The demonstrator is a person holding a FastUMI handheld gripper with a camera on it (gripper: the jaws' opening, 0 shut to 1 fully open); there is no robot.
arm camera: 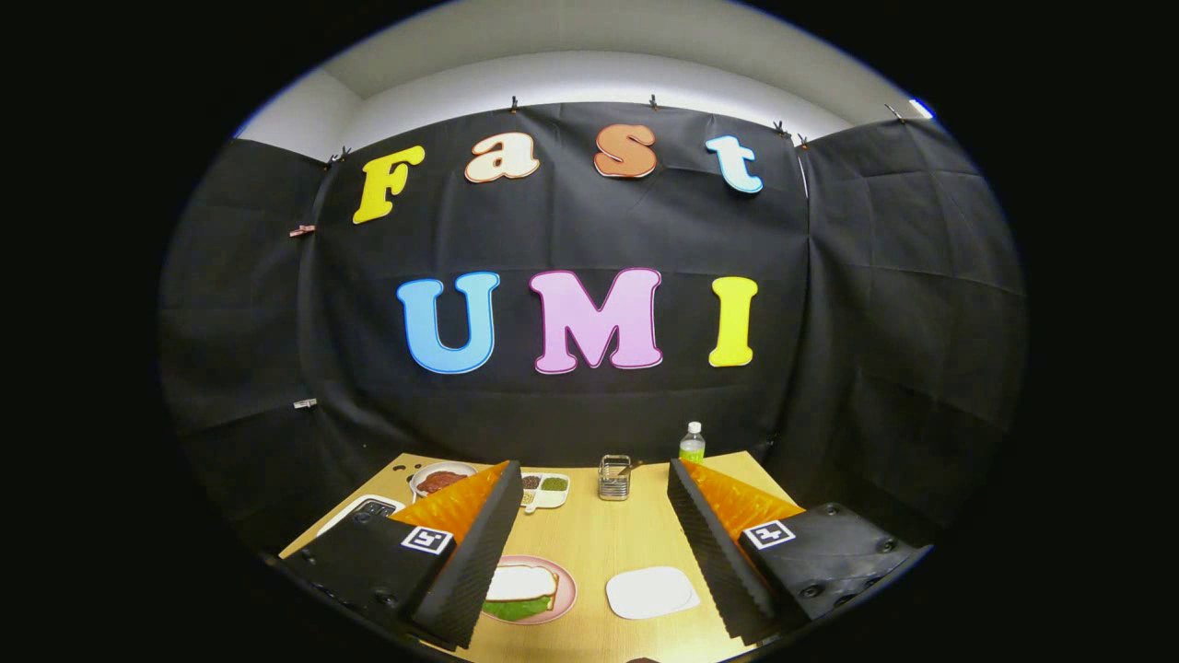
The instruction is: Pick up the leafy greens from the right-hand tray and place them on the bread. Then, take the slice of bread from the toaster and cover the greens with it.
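My gripper [594, 474] stands open, its two fingers spread wide above the wooden table [589, 539], with nothing between them. On a pink plate [564, 599] beside the left finger lies a slice of bread [521, 582] on top of leafy greens [516, 609] that peek out at its near side. A white tray [649, 591] sits bare to the right of the plate, between the fingers. Beyond the fingers, at the back of the table, stands a small wire toaster rack [614, 477]; I cannot tell whether it holds bread.
A divided white dish [545, 491] with small fillings sits at the back beside the left finger. A bowl of reddish food [440, 479] and a dark flat device [367, 508] lie further left. A small bottle [692, 443] stands at the back right by the cloth wall.
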